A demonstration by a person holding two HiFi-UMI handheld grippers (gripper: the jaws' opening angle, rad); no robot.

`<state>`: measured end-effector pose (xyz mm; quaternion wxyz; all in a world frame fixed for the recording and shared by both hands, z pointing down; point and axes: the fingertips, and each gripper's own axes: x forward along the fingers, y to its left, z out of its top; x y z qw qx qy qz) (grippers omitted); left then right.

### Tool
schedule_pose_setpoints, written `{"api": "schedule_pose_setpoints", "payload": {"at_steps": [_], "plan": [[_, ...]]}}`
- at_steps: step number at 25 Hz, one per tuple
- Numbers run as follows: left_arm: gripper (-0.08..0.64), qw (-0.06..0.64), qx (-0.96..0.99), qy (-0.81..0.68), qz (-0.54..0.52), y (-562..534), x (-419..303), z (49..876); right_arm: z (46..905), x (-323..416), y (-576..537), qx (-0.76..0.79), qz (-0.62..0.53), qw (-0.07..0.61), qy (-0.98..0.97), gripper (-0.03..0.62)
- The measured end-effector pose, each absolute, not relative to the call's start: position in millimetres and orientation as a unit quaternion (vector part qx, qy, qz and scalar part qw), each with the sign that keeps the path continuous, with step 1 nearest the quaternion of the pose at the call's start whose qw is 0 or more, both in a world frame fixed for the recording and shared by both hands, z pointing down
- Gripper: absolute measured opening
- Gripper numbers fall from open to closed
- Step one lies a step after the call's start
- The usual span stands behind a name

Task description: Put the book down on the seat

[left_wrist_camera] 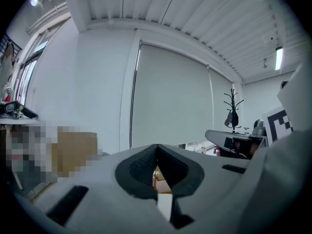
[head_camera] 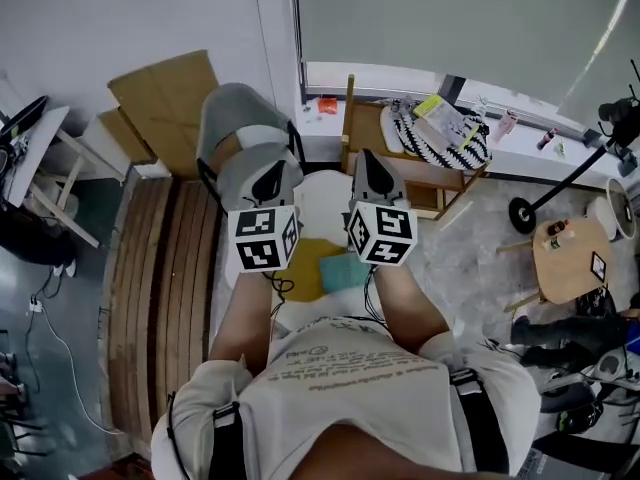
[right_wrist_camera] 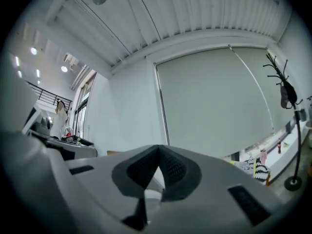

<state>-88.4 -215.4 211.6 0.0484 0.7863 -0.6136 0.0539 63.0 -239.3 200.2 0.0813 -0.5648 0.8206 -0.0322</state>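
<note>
L gripper (head_camera: 268,183) & R gripper (head_camera: 372,173), both w/ jaws together & nothing btwn them, held side by side over white round surface (head_camera: 325,203), near wooden chair (head_camera: 368,126).

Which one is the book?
Find the big window; a wooden chair stands below it. A black-and-white zigzag cushion lies on its seat, and the book rests on top: flat, with the only yellow-green cover there.
</note>
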Motion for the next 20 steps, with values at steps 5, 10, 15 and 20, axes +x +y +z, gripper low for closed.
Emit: {"api": "schedule_pose_setpoints", "payload": {"at_steps": [5, 10, 15, 20], "plan": [[0.018, 0.056, 0.789, -0.608, 0.062, -207.0, -78.5, 221.9, 204.2, 72.5, -229.7, -0.569, -0.035, 0.076, 0.818, 0.026], [0.018, 0.062, 0.793, -0.603, 0.063, -203.6, -71.4, 227.0, 207.9, 79.4, -222.9, -0.569, -0.041, 0.077, 0.818, 0.026], [0.018, 0.062, 0.797, -0.597, 0.066, -202.9, -62.8, 229.9, 212.9, 86.0, -218.2, -0.575, -0.036, 0.070, 0.815, 0.026], [0.018, 0.061, 0.800, -0.593, 0.063, -208.1, -60.1, 230.1, 212.7, 88.5, -220.5, -0.581, -0.026, 0.066, 0.811, 0.026]]}}
